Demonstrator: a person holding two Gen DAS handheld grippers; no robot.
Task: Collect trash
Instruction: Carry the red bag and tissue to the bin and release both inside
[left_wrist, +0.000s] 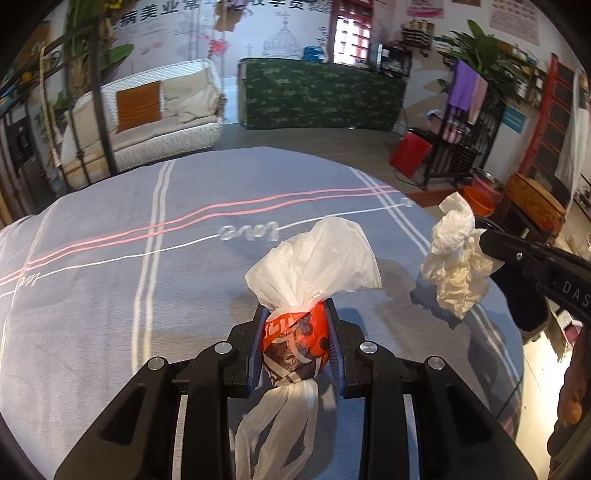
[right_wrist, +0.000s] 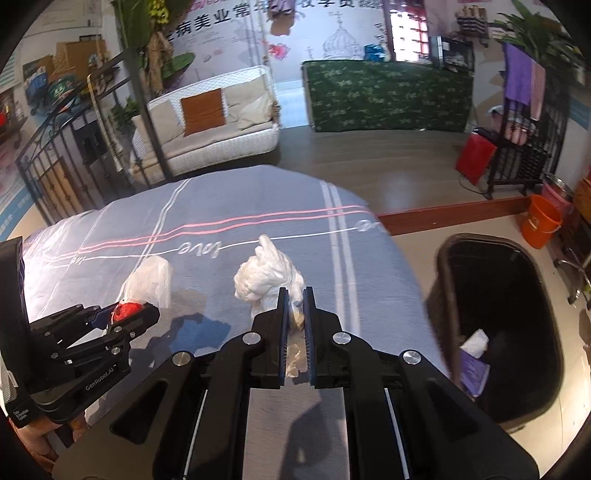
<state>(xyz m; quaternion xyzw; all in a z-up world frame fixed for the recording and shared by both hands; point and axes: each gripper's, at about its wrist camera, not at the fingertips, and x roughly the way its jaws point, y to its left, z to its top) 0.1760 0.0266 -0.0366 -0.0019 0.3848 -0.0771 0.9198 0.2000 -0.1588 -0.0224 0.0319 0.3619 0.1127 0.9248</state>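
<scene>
Carrying two pieces of trash above the grey striped bedspread, we hold a knotted plastic bag in the left gripper, its jaws pinching the orange-printed bundle at the middle, white film flaring at twelve o'clock and loose handles trailing at six. The right gripper is pressed nearly together on a crumpled white tissue wad, clamped at its lower tail while the bulk blooms toward eleven o'clock. Both items look light and soft to us; the bag's film seems slippery and likely to slide if taken by the loose ends, so the firm knotted core is the better hold, and the tissue may tear or shed if tugged. In the right wrist view the black trash bin stands on the floor at three o'clock, just beside the bed's edge, already holding a purple packet and white scrap. An orange bucket sits at two o'clock, well beyond the bin. Nothing appears to block the way; only the bed's corner lies between.
</scene>
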